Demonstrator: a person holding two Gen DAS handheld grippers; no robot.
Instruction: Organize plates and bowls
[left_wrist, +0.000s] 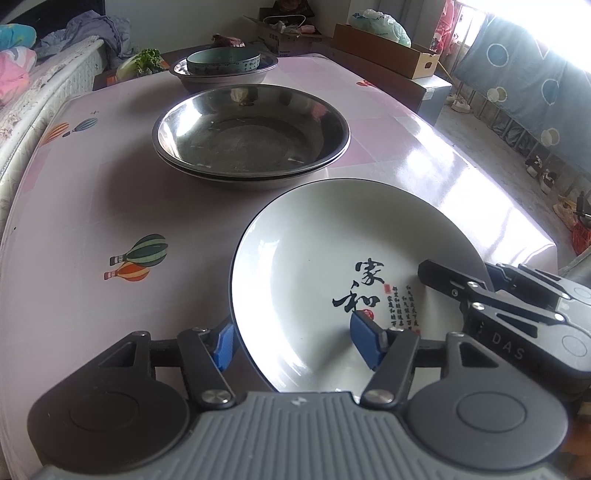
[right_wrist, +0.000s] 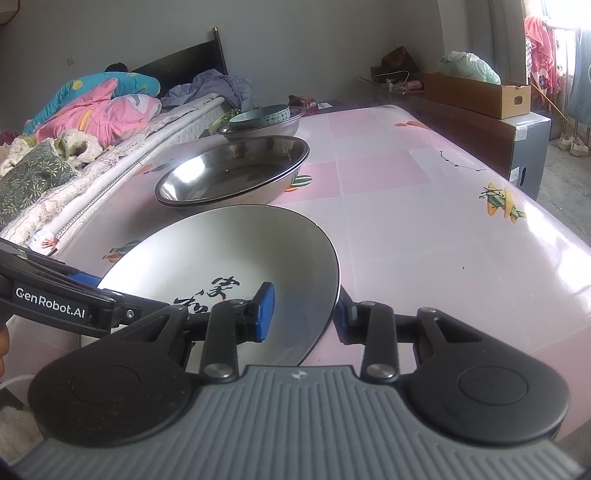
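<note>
The white plate (left_wrist: 332, 266) (black calligraphy inside) sits tilted low in both frames, above the pink tabletop (left_wrist: 92, 192). The left gripper (left_wrist: 295, 341) straddles its rim, spread and not pressing. The right gripper (right_wrist: 306, 314) straddles the opposite rim; whether it pinches, I cannot tell.

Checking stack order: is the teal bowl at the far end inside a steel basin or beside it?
Inside. The teal bowl sits within the far steel basin, whose rim rings it in both views.
</note>
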